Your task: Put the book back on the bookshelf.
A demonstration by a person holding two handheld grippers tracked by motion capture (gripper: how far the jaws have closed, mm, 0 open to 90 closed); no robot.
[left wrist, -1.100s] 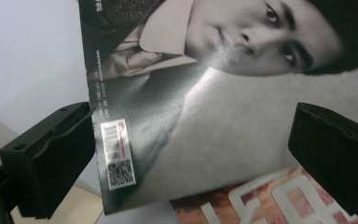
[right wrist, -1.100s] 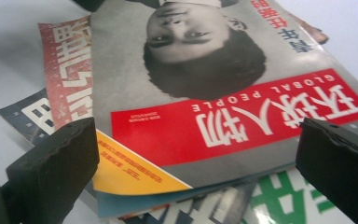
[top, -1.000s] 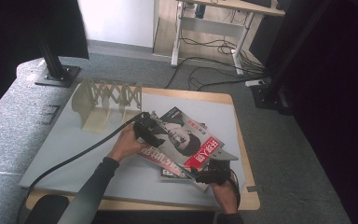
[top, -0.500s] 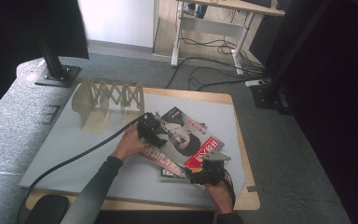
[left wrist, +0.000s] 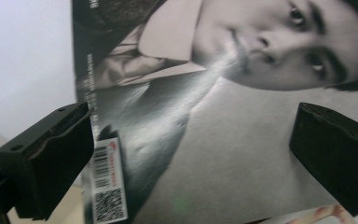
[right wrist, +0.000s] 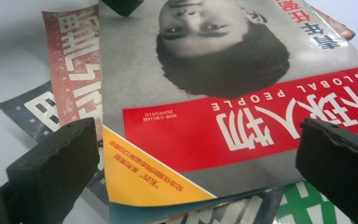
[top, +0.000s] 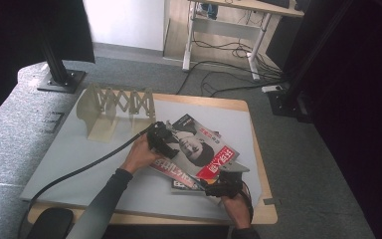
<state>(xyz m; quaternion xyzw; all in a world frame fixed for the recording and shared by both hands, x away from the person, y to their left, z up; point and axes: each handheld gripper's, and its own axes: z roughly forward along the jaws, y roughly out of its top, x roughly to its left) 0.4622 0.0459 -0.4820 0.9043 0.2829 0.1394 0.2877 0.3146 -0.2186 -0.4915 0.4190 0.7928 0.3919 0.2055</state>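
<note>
One barcode label [left wrist: 106, 170] on the top magazine [left wrist: 223, 140], left gripper view alone.

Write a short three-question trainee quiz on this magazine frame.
1. True or false: the top magazine has a red title band.
2. Are both the left tool and the right tool open? Yes or no.
3. What stands at the table's far left? A) wooden rack B) kettle C) laptop

Key: 1 true; 2 yes; 3 A.
</note>
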